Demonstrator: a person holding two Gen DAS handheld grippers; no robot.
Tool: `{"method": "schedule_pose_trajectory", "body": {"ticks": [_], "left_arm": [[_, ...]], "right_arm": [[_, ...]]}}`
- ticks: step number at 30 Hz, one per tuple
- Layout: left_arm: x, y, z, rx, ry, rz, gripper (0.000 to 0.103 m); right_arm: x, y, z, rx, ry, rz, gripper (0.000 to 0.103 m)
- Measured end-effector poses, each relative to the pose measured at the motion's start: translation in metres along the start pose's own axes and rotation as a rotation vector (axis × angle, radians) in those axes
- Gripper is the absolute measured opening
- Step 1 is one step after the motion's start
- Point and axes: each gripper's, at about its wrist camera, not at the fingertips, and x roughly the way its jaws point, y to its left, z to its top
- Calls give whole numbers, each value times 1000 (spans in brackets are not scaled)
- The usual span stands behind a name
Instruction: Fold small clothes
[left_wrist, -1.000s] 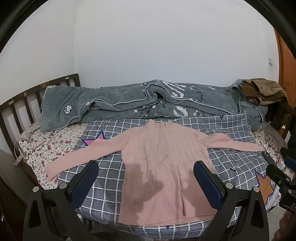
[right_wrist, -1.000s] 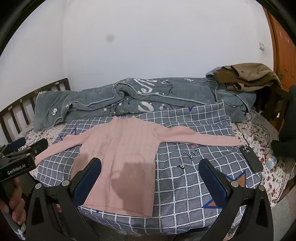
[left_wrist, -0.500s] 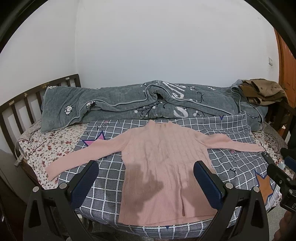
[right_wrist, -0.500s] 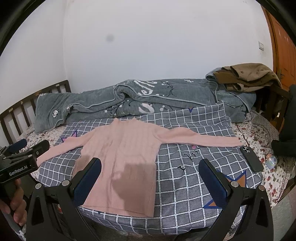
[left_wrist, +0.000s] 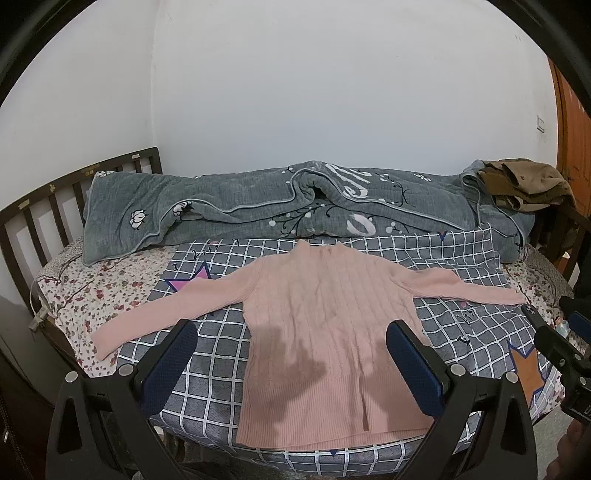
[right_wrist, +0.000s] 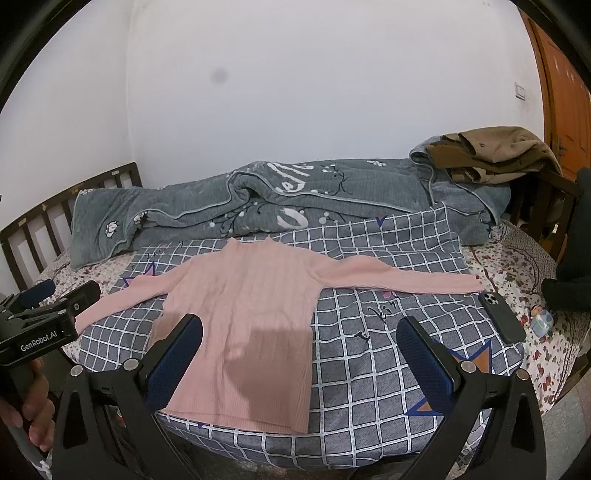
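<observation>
Pink ribbed knit sweater (left_wrist: 325, 332) lies flat, sleeves spread, on grey checked cloth (right_wrist: 388, 354) over bed, just ahead of both grippers. Left gripper (left_wrist: 291, 354) & right gripper (right_wrist: 299, 354) hover above its hem, jaws wide apart, holding nothing. Black phone (right_wrist: 501, 322) lies ahead-right of right gripper; rolled grey quilt (left_wrist: 258, 206) beyond.

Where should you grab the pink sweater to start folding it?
Probably by a sleeve cuff. The pink sweater lies flat, sleeves spread wide; its right cuff lies free beside the phone, so the open right gripper could come from the right.
</observation>
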Motion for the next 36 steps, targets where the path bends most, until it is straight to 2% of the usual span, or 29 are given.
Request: {"method": "schedule_pose_trajectory", "body": {"ticks": [36], "left_arm": [[-3,4,1,-23,1,4,103]], "right_arm": [[-2,3,3,12,-7,8,103]]}}
